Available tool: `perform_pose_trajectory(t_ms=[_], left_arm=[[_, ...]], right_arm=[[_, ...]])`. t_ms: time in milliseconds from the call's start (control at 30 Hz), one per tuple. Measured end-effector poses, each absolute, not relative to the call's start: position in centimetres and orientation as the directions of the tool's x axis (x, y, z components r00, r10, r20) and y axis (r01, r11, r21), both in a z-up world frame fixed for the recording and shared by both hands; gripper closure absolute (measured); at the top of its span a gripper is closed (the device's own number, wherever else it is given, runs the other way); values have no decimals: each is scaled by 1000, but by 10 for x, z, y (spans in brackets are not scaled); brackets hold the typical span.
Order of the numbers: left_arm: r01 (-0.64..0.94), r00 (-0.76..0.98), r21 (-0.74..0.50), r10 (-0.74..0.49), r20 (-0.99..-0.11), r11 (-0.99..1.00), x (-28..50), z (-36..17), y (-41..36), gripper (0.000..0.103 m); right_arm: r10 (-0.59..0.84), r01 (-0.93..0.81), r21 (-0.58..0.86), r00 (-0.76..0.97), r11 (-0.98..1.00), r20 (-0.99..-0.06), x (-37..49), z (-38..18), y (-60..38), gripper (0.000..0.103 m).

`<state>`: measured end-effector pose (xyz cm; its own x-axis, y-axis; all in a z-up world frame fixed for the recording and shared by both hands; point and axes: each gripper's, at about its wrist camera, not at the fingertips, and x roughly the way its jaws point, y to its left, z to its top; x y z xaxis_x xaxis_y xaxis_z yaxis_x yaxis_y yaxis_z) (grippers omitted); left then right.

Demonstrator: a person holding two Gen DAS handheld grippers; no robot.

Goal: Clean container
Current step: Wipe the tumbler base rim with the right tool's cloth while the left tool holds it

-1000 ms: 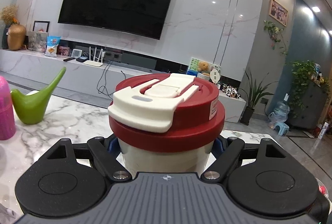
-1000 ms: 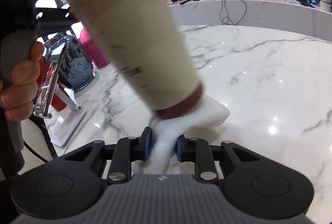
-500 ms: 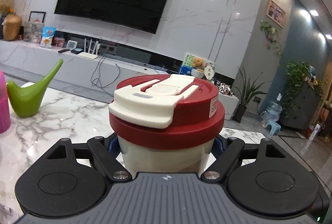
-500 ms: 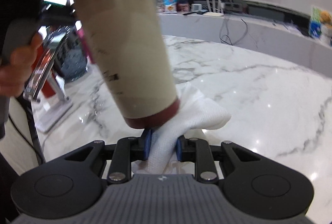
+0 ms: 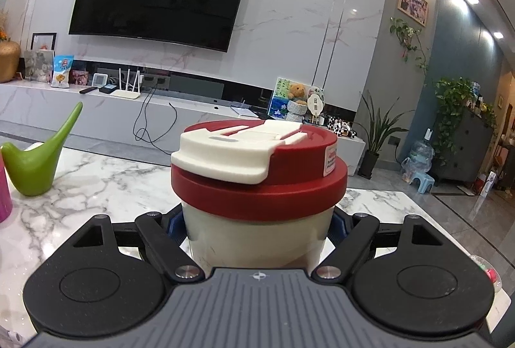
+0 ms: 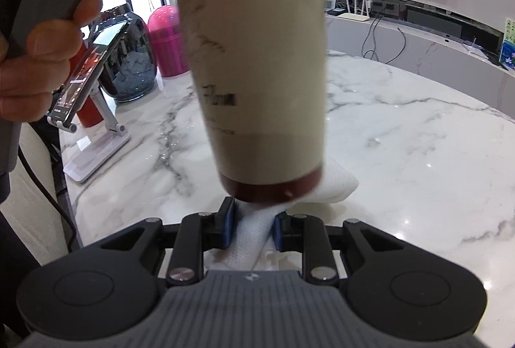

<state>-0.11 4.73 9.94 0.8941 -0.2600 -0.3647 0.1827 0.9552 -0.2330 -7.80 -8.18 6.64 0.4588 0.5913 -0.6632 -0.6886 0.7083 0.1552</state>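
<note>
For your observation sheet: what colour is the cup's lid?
Red lid with a white flap, clearest in the left wrist view.

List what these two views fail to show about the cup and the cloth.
- Cup base: left wrist view, hidden behind the left gripper.
- Cup lid: right wrist view, cut off by the top edge.
- Print on the cup: right wrist view, blurred, unreadable.
- Cloth: right wrist view, partly covered by the cup's red base; contact unclear.
- Lid sticker: left wrist view, too small.
</note>
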Motion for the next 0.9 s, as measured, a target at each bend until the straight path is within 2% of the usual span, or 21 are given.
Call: perform_pose_trajectory(t_ms=[267, 467, 600, 900], left_arm=[[180, 895, -225, -255, -367, 958, 1, 98, 43, 23], [141, 905, -197, -207, -372, 970, 2, 96, 47, 23], [111, 911, -149, -160, -381, 983, 5, 94, 47, 23], [82, 915, -129, -126, -382, 988, 10, 89, 44, 23]], right_arm=[[583, -699, 139, 451, 702, -676, -81, 66, -79, 77], [564, -674, 138, 468, 726, -681, -76, 68, -90, 77], [535, -626, 145, 496, 766, -684, -68, 71, -104, 77], [484, -517, 161, 584, 841, -652, -42, 81, -131, 77]])
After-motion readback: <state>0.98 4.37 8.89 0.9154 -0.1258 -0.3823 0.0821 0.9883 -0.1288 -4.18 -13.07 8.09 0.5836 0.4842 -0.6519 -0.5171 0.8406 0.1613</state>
